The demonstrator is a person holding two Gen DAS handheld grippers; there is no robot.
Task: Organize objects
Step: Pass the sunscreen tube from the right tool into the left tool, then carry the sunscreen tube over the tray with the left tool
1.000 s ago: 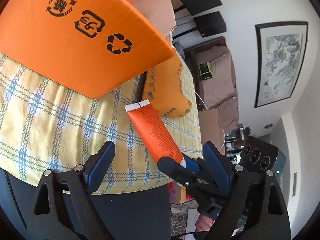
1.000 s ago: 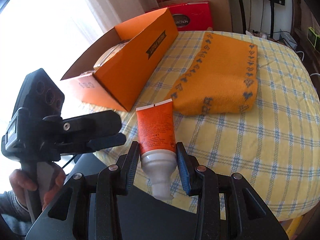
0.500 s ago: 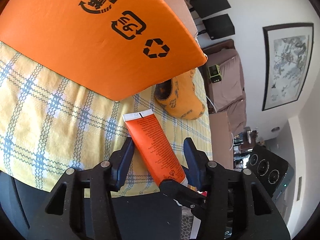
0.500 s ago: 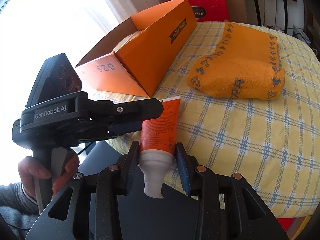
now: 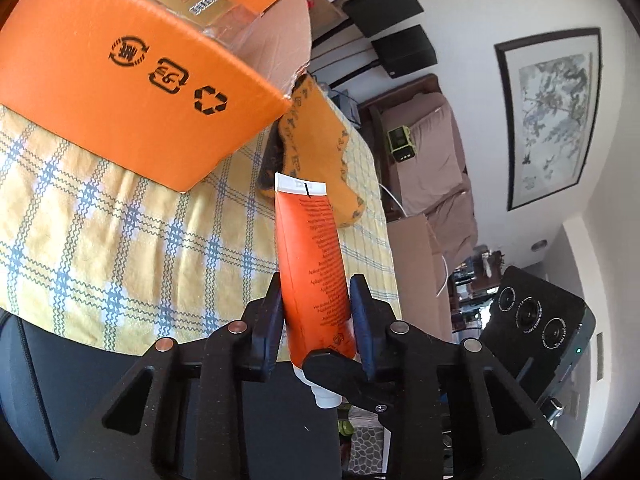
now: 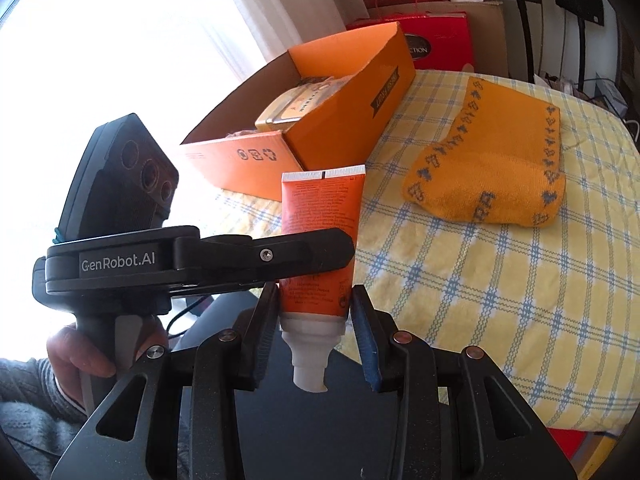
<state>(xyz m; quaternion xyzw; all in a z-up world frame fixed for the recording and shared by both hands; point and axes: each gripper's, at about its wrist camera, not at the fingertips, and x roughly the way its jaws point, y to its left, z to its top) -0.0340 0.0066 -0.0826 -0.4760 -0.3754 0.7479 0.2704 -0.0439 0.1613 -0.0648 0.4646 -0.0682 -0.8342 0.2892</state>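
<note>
Both wrist views close, crossing at table edge; share tube (image 5: 312, 264), box (image 6: 320, 128).

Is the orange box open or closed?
Open. The orange box has no lid on top, and you can see a yellow package lying inside it.

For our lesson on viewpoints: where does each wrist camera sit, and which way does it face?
Left wrist: on the left tongs, facing along the orange tube toward the orange box and a framed picture; the right tongs cross in.
Right wrist: on the right tongs, facing across the checked table toward the window; left tongs and left hand show.
Shared: tube, box, orange cloth.
</note>
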